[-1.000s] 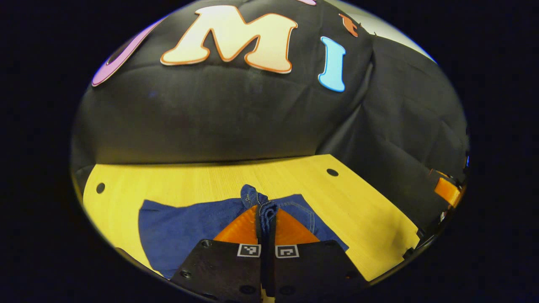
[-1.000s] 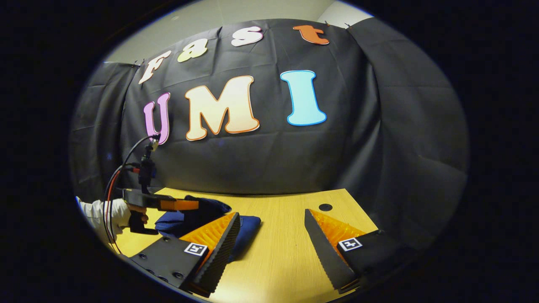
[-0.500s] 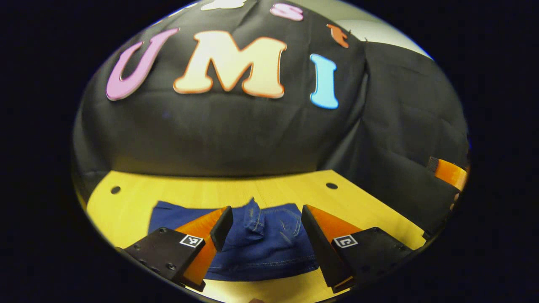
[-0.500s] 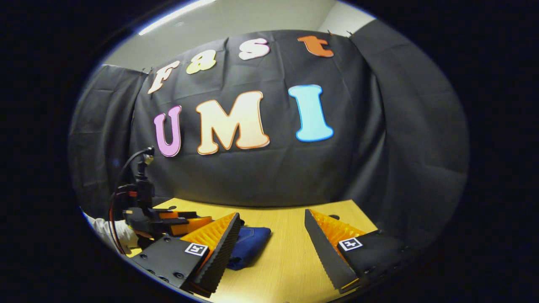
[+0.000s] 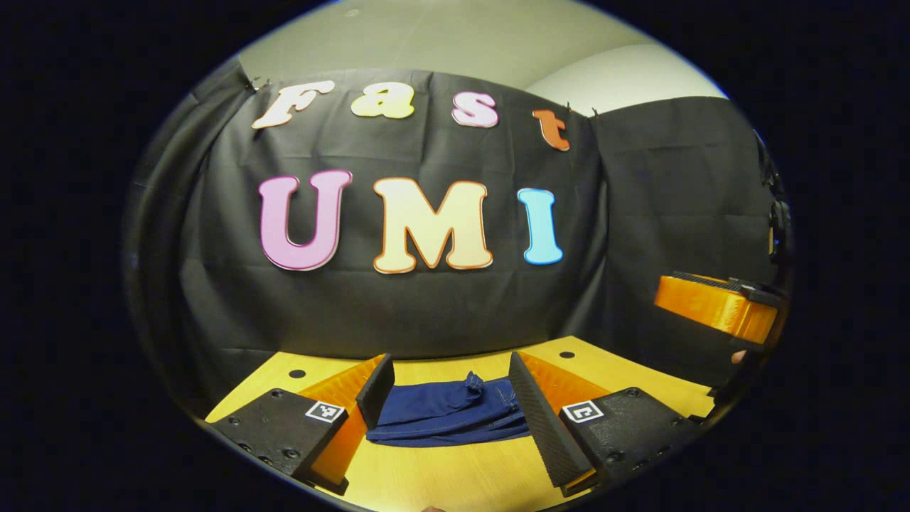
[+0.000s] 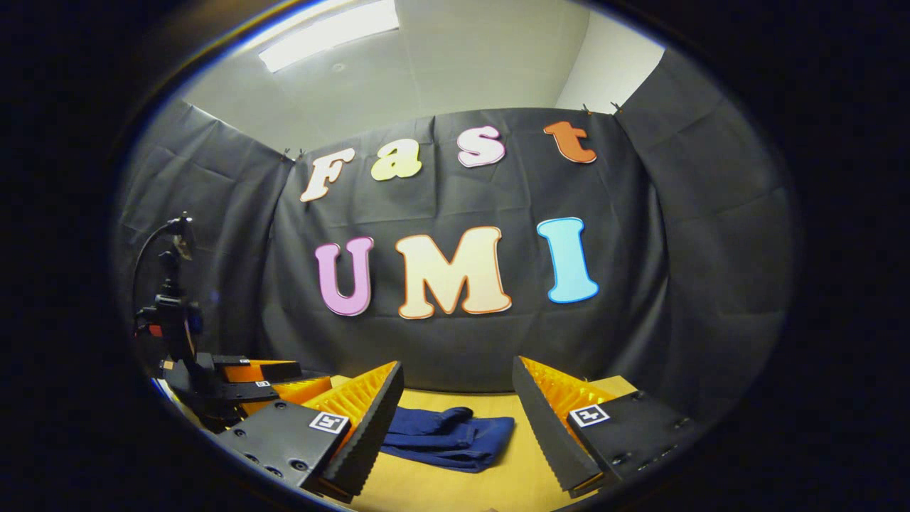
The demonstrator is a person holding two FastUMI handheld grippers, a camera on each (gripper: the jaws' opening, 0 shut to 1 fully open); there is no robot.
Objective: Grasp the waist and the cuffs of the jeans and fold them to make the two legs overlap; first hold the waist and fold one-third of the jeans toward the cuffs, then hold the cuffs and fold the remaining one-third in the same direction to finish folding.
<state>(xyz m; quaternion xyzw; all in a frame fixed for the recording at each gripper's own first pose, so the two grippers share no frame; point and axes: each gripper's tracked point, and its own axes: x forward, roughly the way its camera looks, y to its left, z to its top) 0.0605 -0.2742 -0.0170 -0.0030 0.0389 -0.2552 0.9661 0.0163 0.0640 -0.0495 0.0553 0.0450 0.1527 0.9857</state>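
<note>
Black cloth behind, wooden table (image 5: 426,483) below. Left gripper view: left gripper (image 5: 446,398) spread wide, holding nothing; jeans (image 5: 448,412) lying beyond it as a compact folded bundle. Right gripper view: right gripper (image 6: 455,412) likewise wide and empty, jeans (image 6: 448,437) folded flat between the fingers' line of sight. Folding apparently finished; nothing evidently left.

Bare wooden table (image 5: 625,370), ceiling light (image 6: 330,32)

In the left gripper view, bare table (image 5: 441,483) lies along the bottom of the frame, in front of the folded jeans (image 5: 448,412) at lower centre. The right gripper (image 5: 711,306) hangs at the right edge, well apart from the jeans. The black cloth wall (image 5: 426,313) closes off the table's far side.
</note>
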